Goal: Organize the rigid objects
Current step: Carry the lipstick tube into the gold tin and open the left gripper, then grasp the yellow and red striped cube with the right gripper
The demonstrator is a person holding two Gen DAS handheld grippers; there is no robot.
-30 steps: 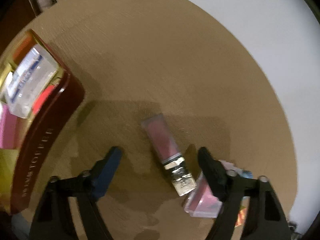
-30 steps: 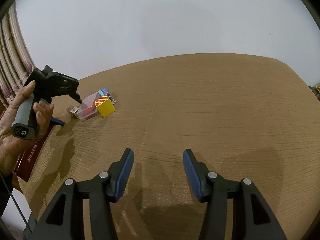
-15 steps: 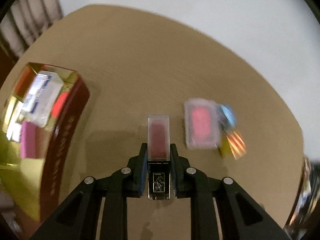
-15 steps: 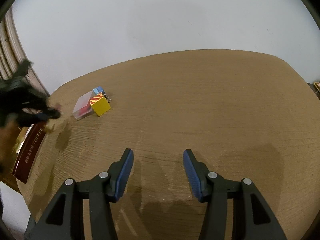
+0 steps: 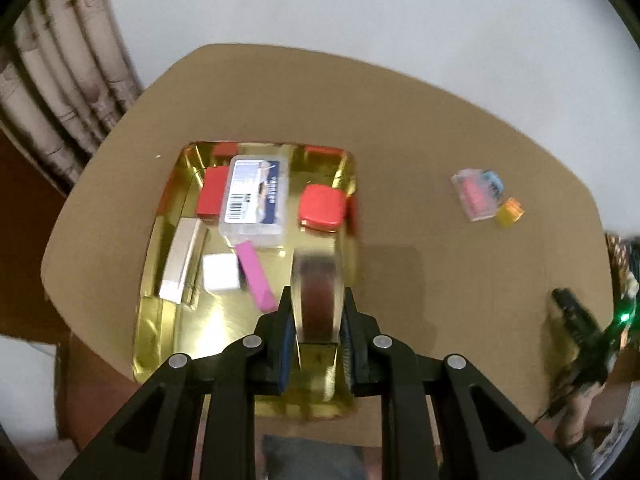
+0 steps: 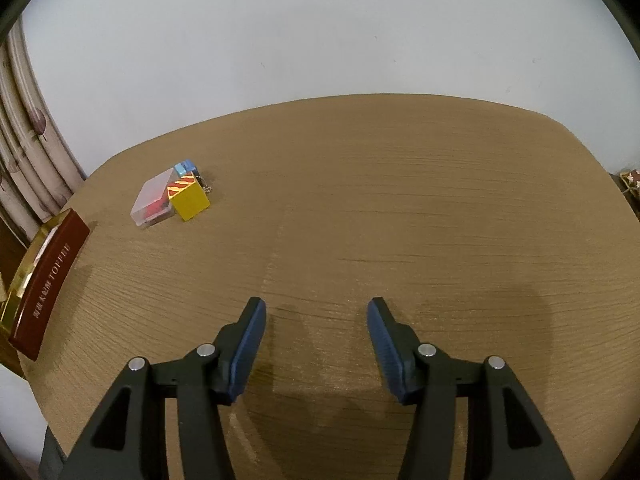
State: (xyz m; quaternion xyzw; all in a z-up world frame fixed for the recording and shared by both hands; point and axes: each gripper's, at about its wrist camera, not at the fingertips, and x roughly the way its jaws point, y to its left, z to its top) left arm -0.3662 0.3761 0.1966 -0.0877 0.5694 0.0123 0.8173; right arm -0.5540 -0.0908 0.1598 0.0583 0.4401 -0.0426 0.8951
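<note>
We now carry lip-gloss tube (image 5: 318, 292), clamped in left gripper (image 5: 316, 344), lifted off table (image 6: 400, 200) to above gold tin (image 5: 160, 320); drop next. Right gripper (image 6: 316, 344) half-open, empty.

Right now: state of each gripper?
Left gripper: shut on the red lip gloss tube, over the gold tin.
Right gripper: open, empty.
</note>
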